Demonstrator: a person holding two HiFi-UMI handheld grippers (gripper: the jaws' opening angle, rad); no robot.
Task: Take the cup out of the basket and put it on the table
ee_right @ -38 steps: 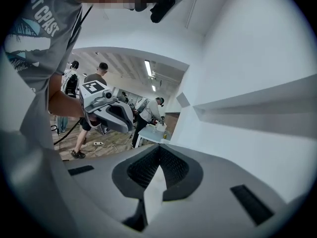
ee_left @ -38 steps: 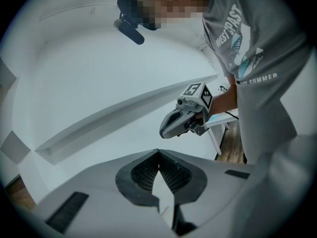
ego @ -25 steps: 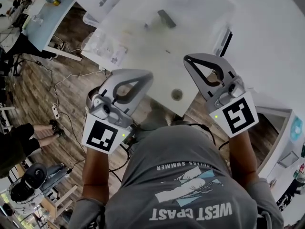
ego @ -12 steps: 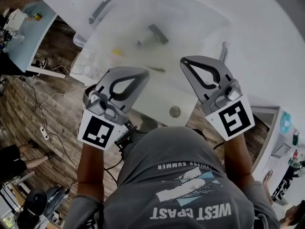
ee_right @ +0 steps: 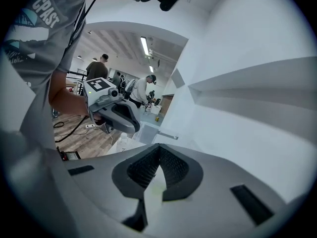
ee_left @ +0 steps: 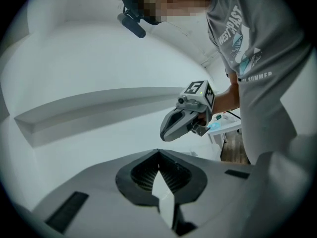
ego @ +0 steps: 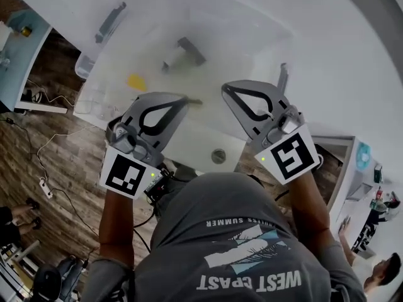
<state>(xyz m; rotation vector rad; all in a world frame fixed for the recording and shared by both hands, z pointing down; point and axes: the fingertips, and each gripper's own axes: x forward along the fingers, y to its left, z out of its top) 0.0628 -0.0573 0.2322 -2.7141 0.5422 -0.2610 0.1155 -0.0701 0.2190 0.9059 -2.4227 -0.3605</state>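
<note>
My left gripper (ego: 182,99) and right gripper (ego: 226,87) are held side by side over the near edge of a white table (ego: 208,134). Both are shut and hold nothing. In the left gripper view my own jaws (ee_left: 158,151) meet at the tips, with the right gripper (ee_left: 184,119) off to the side. The right gripper view shows its jaws (ee_right: 158,146) closed, with the left gripper (ee_right: 117,114) beside them. A clear plastic basket (ego: 89,96) stands at the table's left end, with a yellow patch (ego: 136,81) in it. The glare hides any cup.
A dark grey block (ego: 189,49) lies on the table farther back. A dark bar (ego: 108,21) lies at the far left, and a cable hole (ego: 218,156) is near the front edge. Cables run over the wooden floor (ego: 38,162) at left. People stand in the background (ee_right: 143,90).
Both grippers have moved forward, from in front of the table edge to over it. The basket and the dark block have come nearer in the view. Both stay shut.
</note>
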